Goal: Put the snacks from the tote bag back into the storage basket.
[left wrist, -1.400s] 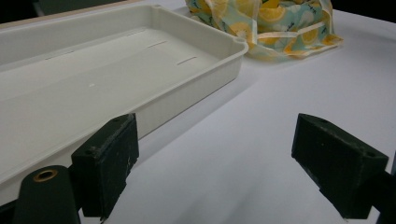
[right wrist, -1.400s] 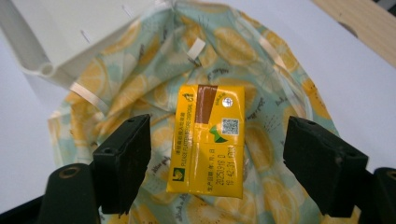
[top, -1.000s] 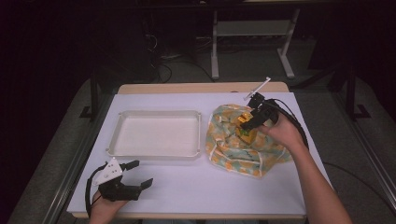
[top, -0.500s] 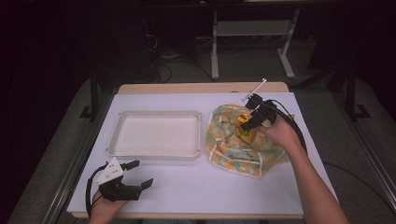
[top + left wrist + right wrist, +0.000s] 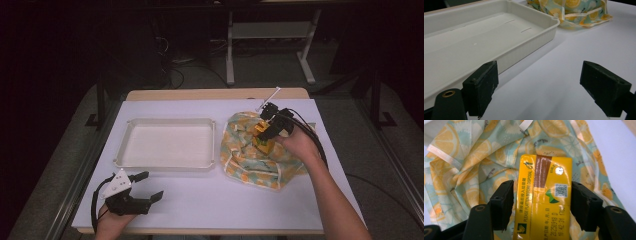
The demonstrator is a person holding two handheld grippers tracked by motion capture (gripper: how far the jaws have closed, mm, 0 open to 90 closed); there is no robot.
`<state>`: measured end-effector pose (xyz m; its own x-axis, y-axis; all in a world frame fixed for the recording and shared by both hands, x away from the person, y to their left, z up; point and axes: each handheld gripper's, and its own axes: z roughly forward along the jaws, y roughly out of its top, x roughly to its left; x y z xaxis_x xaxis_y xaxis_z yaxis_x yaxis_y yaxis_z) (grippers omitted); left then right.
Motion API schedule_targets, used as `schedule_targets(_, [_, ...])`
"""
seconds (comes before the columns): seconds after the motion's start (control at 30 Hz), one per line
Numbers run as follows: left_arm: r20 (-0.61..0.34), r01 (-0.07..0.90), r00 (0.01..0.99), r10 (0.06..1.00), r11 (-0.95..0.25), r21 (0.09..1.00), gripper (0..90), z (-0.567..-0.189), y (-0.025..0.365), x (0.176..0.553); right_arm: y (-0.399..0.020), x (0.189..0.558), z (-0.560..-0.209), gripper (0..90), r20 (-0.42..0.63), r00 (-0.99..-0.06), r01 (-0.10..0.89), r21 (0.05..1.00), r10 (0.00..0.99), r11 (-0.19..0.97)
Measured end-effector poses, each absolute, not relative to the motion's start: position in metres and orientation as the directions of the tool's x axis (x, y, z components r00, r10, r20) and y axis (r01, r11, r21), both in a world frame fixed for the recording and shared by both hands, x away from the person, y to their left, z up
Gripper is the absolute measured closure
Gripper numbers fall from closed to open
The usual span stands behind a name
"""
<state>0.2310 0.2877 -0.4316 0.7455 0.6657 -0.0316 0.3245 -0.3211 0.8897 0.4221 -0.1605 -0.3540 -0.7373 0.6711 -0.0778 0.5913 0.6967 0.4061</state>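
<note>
Right gripper view: the right gripper (image 5: 541,202), fingers clamped on a yellow drink carton (image 5: 544,195), holds it over a lemon-print fabric bag (image 5: 474,157) at frame centre; the likely next move is carrying it to the white plastic tray (image 5: 167,142). The left gripper (image 5: 145,186) rests wide open, lower left.

The table (image 5: 210,94) had a pale wooden top, its far edge showing bare beyond a white sheet (image 5: 225,200) that covered nearly all of the surface. On the sheet lay a shallow white plastic tray (image 5: 167,164), left of centre, and just beside it to the right a crumpled cloth bag (image 5: 245,160) printed with orange and lemon slices on pale green.
</note>
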Motion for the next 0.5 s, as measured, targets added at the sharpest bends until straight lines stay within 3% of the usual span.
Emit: schedule_targets(0.5, [-0.034, 0.327, 0.744, 0.667, -0.32, 0.889, 14.9, -0.4319, 0.2869, 0.2308, -0.165, 0.4217, -0.3601, 47.5, -0.067, -0.736, 0.589, 0.428, 0.674, 0.686])
